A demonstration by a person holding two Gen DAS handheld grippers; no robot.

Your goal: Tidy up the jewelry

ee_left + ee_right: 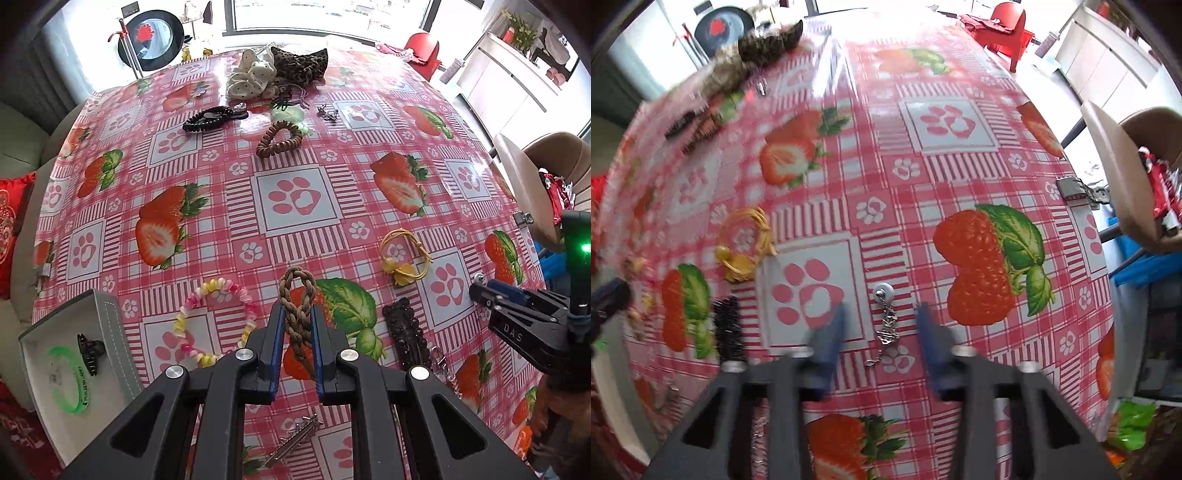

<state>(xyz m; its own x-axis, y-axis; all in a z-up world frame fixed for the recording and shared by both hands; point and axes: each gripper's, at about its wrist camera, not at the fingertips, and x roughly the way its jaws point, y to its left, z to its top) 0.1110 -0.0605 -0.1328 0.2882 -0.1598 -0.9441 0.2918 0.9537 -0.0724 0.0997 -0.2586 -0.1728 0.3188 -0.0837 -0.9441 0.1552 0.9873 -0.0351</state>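
In the left wrist view my left gripper [296, 312] is shut on a brown braided cord bracelet [295, 280], whose loop sticks out past the fingertips. A white open box [110, 332] at the lower left holds a green bangle [68, 380] and a black claw clip [90, 352]. In the right wrist view my right gripper [882, 325] is open and blurred. A silver chain pendant [888, 321] with a white disc lies on the tablecloth between its fingers, clear of both pads. The right gripper [480, 293] also shows at the right edge of the left wrist view.
On the strawberry tablecloth [295, 199] lie a pastel bead bracelet [218, 317], a yellow cord bracelet [404, 254], a dark beaded hair clip [406, 332] and a silver bar clip [295, 435]. Spiral hair ties [279, 138] and scrunchies [255, 74] sit at the far end. A chair [1137, 147] stands to the right.
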